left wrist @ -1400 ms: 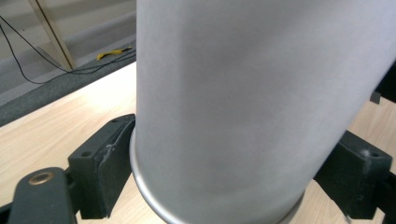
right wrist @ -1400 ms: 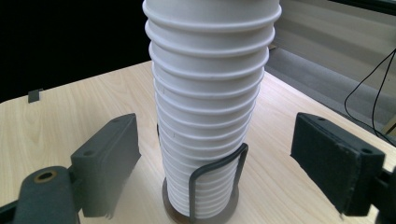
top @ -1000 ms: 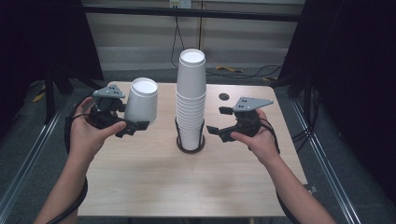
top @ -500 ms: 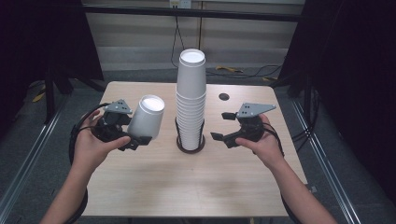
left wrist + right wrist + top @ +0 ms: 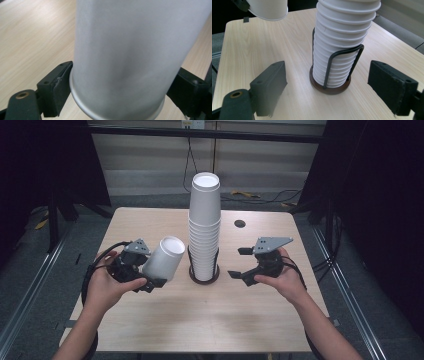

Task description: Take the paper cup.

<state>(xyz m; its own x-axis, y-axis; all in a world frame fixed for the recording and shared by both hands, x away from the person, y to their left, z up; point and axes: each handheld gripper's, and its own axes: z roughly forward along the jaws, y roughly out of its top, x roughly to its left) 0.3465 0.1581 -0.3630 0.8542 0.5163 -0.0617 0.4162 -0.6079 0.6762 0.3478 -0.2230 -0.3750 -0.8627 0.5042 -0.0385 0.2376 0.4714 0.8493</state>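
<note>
Wooden table (image 5: 200,320) | paper cup (image 5: 164,259) tilted, clamped in left hand-held gripper (image 5: 150,270) | right hand-held gripper (image 5: 241,263) wide, empty

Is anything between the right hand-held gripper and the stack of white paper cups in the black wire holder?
Nothing visible. The right hand-held gripper has open jaws facing the stack of white paper cups, with bare wooden table between them.

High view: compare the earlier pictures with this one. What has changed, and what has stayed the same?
The left gripper has carried the single cup downward, toward the person, tipping it over; the grip held. The right gripper is still open, and the cup stack stays in its holder.
</note>
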